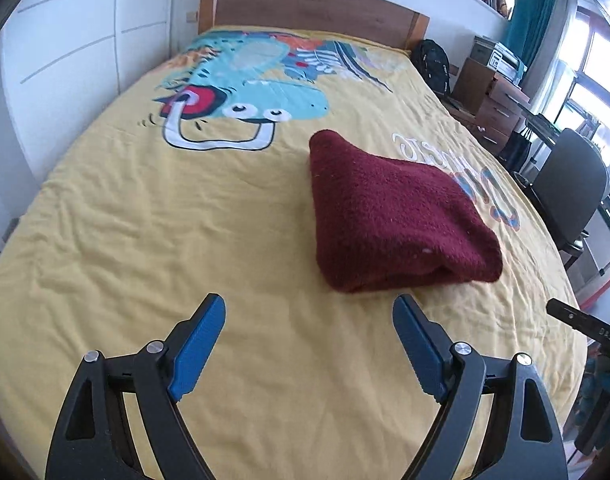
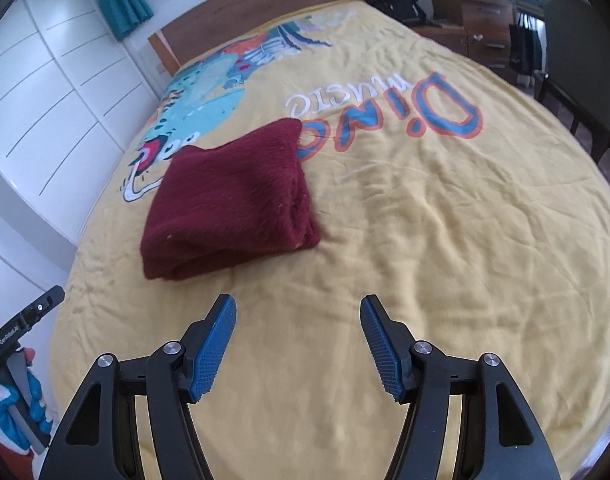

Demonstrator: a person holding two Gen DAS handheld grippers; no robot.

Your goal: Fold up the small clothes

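A dark red fuzzy garment (image 1: 389, 216) lies folded into a thick bundle on the yellow dinosaur bedspread (image 1: 145, 220). My left gripper (image 1: 309, 300) hovers above the bed just short of the bundle's near edge, open wide, with nothing between its blue pads. In the right wrist view the same folded garment (image 2: 233, 204) sits ahead and to the left. My right gripper (image 2: 298, 300) stands open and empty over bare bedspread (image 2: 425, 220), apart from the cloth. A black part of the other gripper shows at each view's edge.
A wooden headboard (image 1: 313, 8) closes the far end of the bed. White wardrobe doors (image 2: 45, 100) run along one side. On the other side stand a black backpack (image 1: 433, 64), wooden drawers (image 1: 493, 100) and a dark chair (image 1: 565, 188).
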